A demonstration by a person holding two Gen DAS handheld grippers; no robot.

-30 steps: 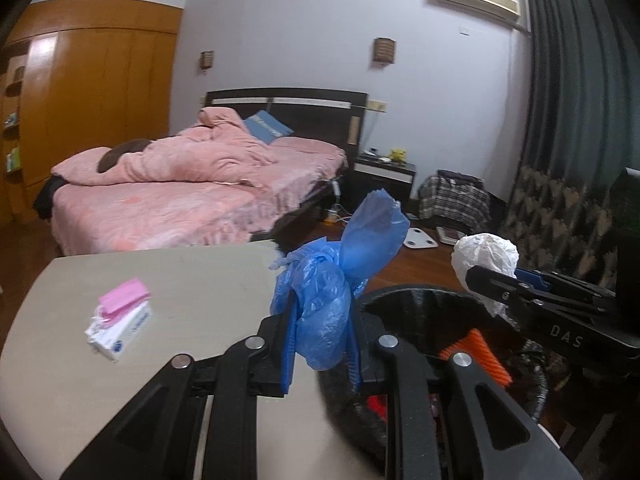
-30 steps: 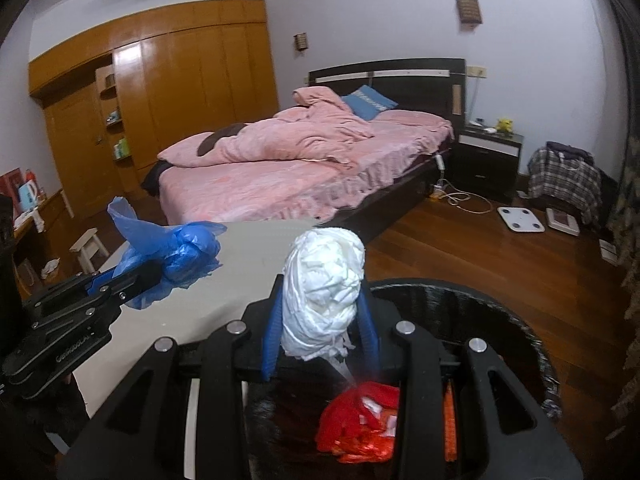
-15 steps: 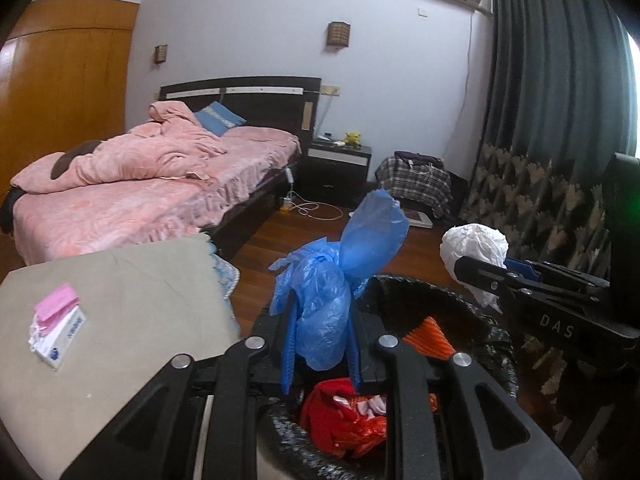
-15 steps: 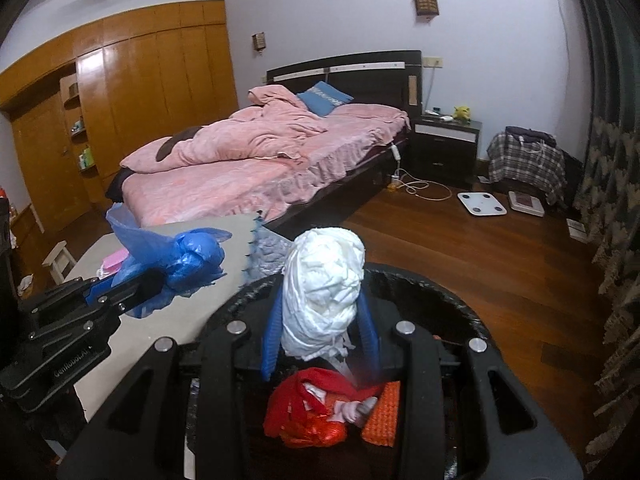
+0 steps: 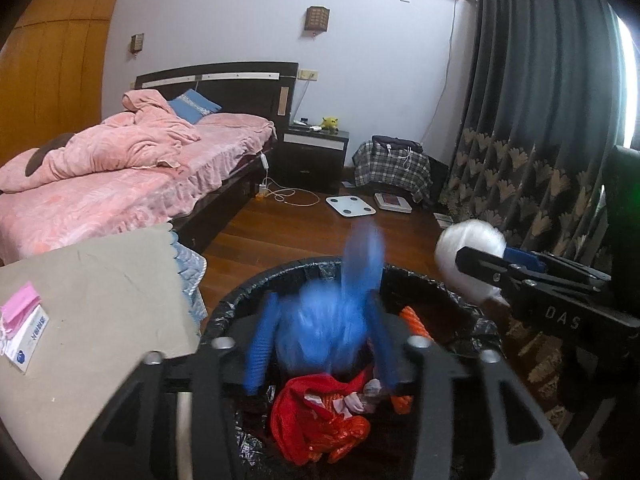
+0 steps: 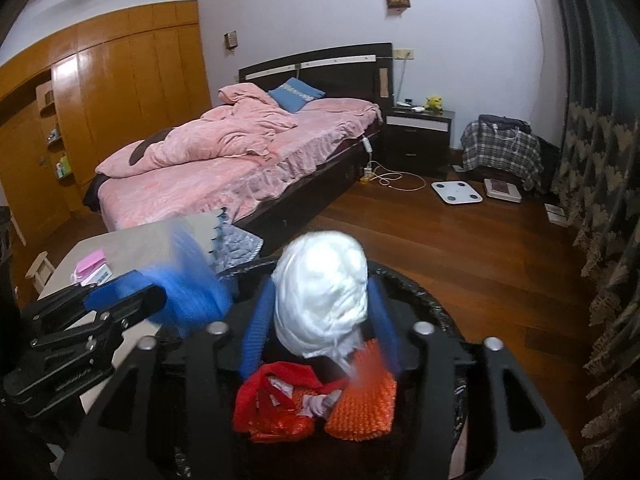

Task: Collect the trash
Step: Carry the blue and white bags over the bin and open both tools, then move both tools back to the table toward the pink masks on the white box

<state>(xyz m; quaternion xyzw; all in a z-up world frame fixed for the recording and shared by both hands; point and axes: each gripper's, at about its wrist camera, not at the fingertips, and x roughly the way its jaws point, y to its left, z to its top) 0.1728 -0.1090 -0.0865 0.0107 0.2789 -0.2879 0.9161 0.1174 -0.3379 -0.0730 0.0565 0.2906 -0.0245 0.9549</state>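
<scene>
Both jaws opening; blue bag [image 5: 324, 332] blurs over bin [image 5: 476, 316].

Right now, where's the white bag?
The white bag sits between the right gripper's opening jaws, over the black-lined trash bin. In the left wrist view it shows at right, above the bin's rim, beside the curtain.

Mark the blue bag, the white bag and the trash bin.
blue bag [image 5: 320, 332]: left wrist view, blurred crumpled body.
white bag [image 6: 324, 292]: right wrist view, bundle's front.
trash bin [image 5: 476, 312]: left wrist view, black-lined far rim.
</scene>
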